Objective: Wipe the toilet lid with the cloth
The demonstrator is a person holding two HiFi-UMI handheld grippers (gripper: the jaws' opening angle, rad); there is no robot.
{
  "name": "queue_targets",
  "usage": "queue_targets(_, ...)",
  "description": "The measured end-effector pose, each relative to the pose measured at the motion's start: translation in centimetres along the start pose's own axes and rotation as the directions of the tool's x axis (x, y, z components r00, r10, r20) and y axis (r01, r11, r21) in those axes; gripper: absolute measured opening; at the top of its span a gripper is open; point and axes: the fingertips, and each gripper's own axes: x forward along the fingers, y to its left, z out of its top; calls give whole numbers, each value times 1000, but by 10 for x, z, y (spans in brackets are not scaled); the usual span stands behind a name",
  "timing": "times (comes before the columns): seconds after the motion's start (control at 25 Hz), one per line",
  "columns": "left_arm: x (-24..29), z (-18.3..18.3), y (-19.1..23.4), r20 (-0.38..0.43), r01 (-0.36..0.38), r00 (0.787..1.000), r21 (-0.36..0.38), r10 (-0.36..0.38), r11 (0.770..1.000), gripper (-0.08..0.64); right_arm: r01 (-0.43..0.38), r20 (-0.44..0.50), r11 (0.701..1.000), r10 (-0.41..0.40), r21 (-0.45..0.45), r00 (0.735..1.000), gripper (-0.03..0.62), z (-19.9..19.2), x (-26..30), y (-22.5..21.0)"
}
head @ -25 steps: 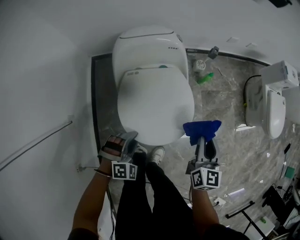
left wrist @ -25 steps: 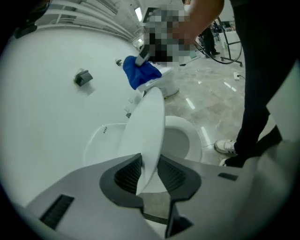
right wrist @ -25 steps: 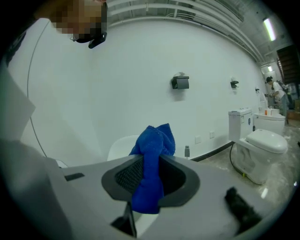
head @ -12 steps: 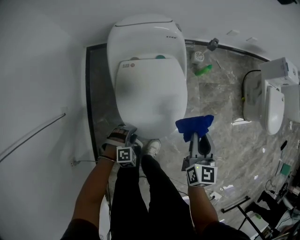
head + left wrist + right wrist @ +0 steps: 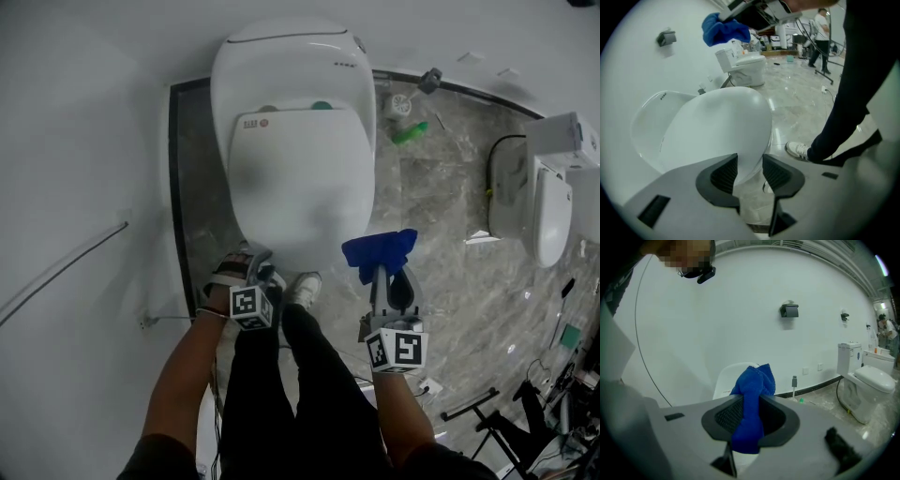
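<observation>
Cloth beside front-right edge of toilet lid

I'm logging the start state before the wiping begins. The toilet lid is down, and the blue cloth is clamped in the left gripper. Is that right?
Not quite. The toilet lid is down, but the blue cloth is clamped in the right gripper, as the right gripper view shows. The left gripper has just been opening its jaws, and they hold nothing.
</observation>
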Motion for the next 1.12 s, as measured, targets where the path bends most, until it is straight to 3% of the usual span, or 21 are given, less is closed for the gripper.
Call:
queue_targets(0.08, -16, 7, 4, 66, 27, 998, -142, -18, 990, 164, -19, -3, 1000, 19, -17, 1000, 89, 2, 8, 6)
queue_targets(0.2, -46, 19, 19, 174, 42, 984, -369, 25, 928, 161, -52, -12, 997, 51, -55, 999, 89, 5, 22, 17)
queue_targets(0.24, -57, 21, 28, 202, 37, 978, -447, 60, 894, 148, -68, -12, 995, 67, -70, 998, 89, 5, 28, 22)
queue_targets(0.32, -78, 18, 52, 236, 17, 959, -601, 157, 799, 86, -106, -12, 989, 105, -108, 994, 89, 6, 40, 34)
queue_targets(0.4, -93, 11, 79, 226, -20, 940, -711, 255, 703, 34, -139, -19, 980, 138, -144, 990, 89, 7, 54, 47)
queue_targets(0.44, -97, 6, 92, 209, -43, 932, -745, 295, 665, 26, -155, -24, 975, 153, -157, 988, 89, 8, 62, 53)
queue_targets(0.56, -99, -9, 126, 153, -104, 915, -805, 373, 585, 11, -212, -61, 959, 204, -189, 977, 89, 5, 90, 75)
queue_targets(0.72, -96, -22, 165, 124, -112, 890, -873, 438, 475, 11, -314, -184, 928, 279, -199, 942, 89, -15, 131, 110)
queue_targets(0.84, -94, -30, 187, 116, -112, 874, -896, 472, 429, 11, -370, -275, 910, 313, -189, 909, 89, -29, 163, 136)
queue_targets(1.12, -82, -58, 221, 92, -119, 875, -911, 475, 396, 11, -435, -393, 875, 330, -215, 858, 89, -36, 247, 181)
